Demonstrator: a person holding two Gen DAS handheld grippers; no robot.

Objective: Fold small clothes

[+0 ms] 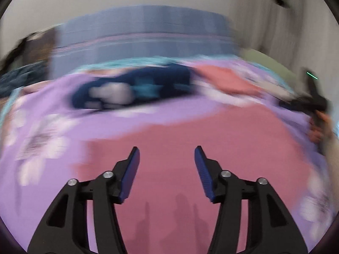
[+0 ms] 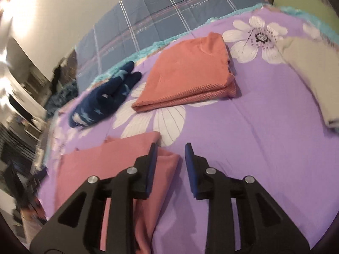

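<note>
A pink garment (image 1: 167, 190) lies flat on the purple flowered bedspread (image 2: 254, 137). My left gripper (image 1: 167, 148) hovers over the garment's middle, open, with nothing between its blue pads. In the right wrist view the same pink garment (image 2: 110, 160) lies at lower left with a folded edge. My right gripper (image 2: 170, 145) stands above that edge, its jaws a little apart and gripping nothing. The left wrist view is blurred.
A folded orange garment (image 2: 190, 72) and a crumpled navy star-print garment (image 2: 101, 99) lie further back on the bed. A beige cloth (image 2: 313, 67) lies at right. A blue plaid quilt (image 2: 169, 10) and a green pillow (image 2: 305, 2) line the wall. A hand (image 1: 317, 131) shows at the far right.
</note>
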